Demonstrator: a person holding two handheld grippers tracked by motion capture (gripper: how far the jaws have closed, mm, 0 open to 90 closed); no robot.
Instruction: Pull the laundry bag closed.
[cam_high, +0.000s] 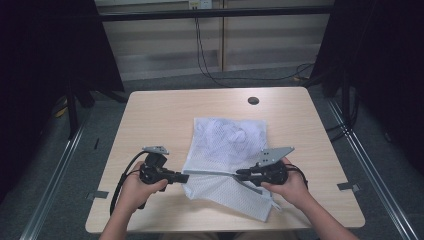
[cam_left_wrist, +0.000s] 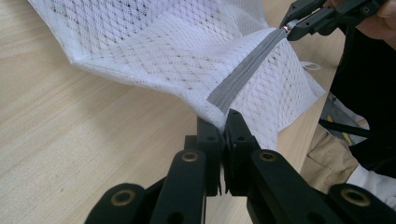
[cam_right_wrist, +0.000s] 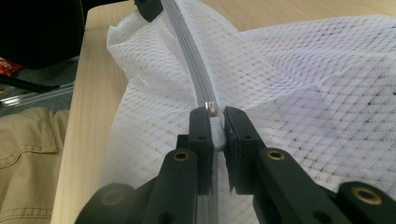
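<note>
Item: white mesh laundry bag (cam_high: 227, 145), lying mid-counter (cam_high: 165, 110), its near part lifted.
Zipper (cam_left_wrist: 243, 74): grey, long axis running left to right between the two grippers.
Left gripper (cam_high: 184, 176): fingers (cam_left_wrist: 209, 133) pressed on the bag's left corner at the zipper's end.
Right gripper (cam_high: 239, 172): fingers (cam_right_wrist: 201, 123) pinching the zipper pull (cam_right_wrist: 215, 133), so the closed zipper stretches left from it.
Hidden: bag contents hazy through the mesh; the zipper's right-hand part lies behind the right gripper.
</note>
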